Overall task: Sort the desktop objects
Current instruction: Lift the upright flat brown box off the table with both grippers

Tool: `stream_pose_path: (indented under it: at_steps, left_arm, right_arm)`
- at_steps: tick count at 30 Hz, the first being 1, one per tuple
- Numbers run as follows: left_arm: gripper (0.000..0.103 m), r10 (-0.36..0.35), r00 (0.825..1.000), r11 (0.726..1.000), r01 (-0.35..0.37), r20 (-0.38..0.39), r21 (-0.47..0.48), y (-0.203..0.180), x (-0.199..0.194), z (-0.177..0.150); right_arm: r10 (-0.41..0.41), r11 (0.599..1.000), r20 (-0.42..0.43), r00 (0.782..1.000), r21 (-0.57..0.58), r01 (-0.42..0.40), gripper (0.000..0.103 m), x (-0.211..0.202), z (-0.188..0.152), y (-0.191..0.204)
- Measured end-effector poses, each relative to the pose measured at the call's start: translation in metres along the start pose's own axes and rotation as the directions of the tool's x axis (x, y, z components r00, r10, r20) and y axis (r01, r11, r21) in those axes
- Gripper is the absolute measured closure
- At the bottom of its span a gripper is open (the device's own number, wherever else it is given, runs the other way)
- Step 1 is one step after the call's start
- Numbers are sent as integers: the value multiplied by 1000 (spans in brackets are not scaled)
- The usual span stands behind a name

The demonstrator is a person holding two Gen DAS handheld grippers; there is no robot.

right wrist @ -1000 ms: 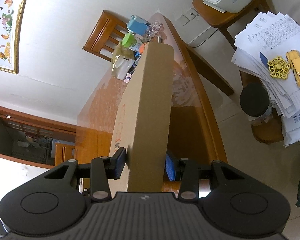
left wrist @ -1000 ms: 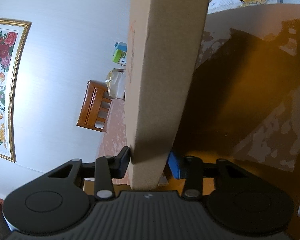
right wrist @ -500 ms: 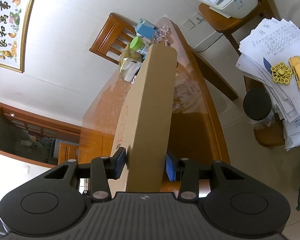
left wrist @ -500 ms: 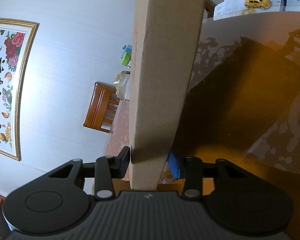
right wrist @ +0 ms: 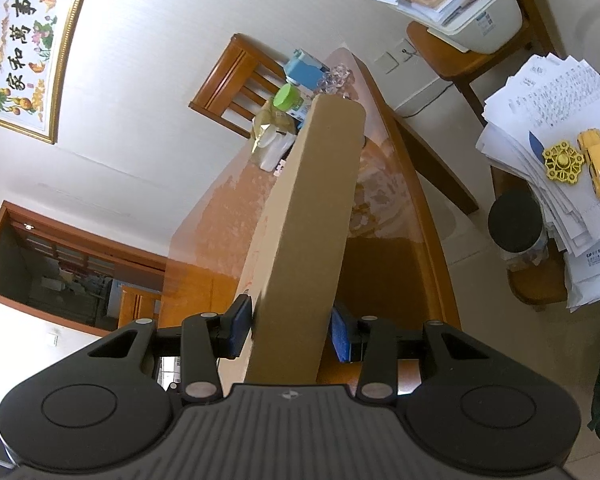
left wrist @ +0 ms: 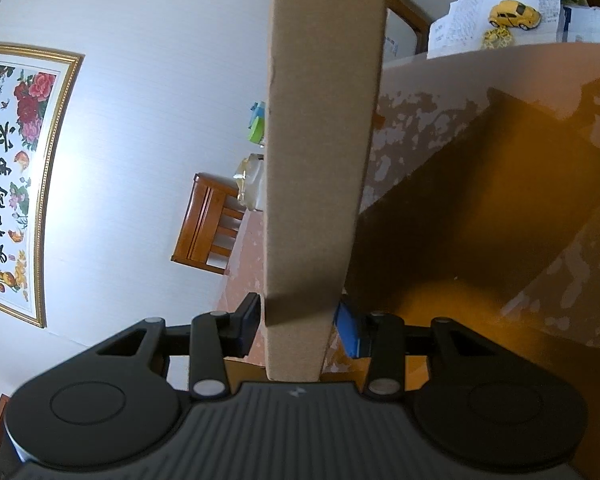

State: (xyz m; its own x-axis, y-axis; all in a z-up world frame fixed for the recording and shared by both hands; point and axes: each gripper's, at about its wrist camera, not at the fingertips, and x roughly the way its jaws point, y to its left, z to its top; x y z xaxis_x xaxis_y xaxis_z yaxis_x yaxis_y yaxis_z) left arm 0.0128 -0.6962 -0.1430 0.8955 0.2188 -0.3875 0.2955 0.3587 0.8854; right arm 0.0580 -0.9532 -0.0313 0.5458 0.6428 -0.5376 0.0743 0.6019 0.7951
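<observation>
A flat brown cardboard box (left wrist: 324,140) stands on edge above a glossy orange-brown table (left wrist: 480,220). My left gripper (left wrist: 300,320) is shut on the box's narrow edge, with a pad pressed against each side. In the right wrist view the same cardboard box (right wrist: 312,208) runs away from me toward the far end of the table (right wrist: 212,232). My right gripper (right wrist: 292,324) is shut on the box in the same way. Whatever lies behind the box is hidden in both views.
Bottles and small packs (right wrist: 288,100) crowd the table's far end in front of a wooden chair (right wrist: 236,80). At the right, a paper stack (right wrist: 548,120) carries a yellow toy car (right wrist: 598,164), with a black-lidded jar (right wrist: 514,220) beside it. A printer (right wrist: 480,20) sits on a stool.
The right gripper has risen slightly with the box, so more of the room shows around it. Both grips on the box look the same.
</observation>
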Motion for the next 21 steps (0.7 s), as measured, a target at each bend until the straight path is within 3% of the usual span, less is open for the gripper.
stream_pose_path:
  at_steps: [11,14,16,21]
  left_arm:
    - [61,26,999,1000,-27,24,14,10,19,0]
    - [61,45,998,999,-46,36,26,10,-16,16]
    - [61,58,998,998,-59,40,28,-4,-51,8]
    - [61,77,996,997,-78,38,24,1,-55,8]
  right_arm:
    - [10,1000,27,1000,-26,-9,56,-15,-3,9]
    - [13,999,30,999,-41,-11,56,-20,-3,12]
    - [14,999,33,999,-50,-12,56,-22,-3,14]
    - [21,997,36,999,-76,-19,56,-25,-2,22]
